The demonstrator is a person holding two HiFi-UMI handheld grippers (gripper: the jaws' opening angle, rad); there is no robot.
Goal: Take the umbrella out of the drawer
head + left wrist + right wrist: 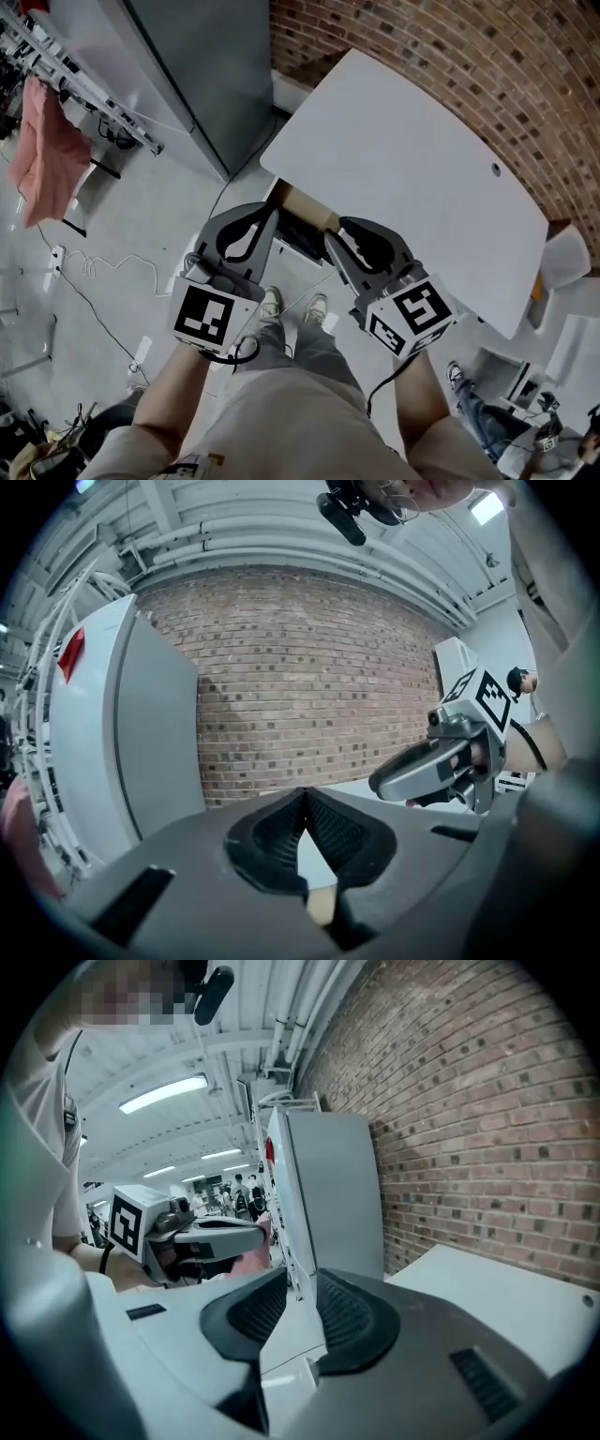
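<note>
The umbrella showed in no view; we judged it lay inside the tan-fronted drawer [307,208], tucked under the near edge of the smooth, white, round-cornered table [412,159]. The left gripper [305,794] had its ribbed black fingers meeting at the tips, empty. The right gripper [302,1283] had its fingers a narrow gap apart, nothing between. We judged a square, level pull on the drawer's front lip best before reaching in.
</note>
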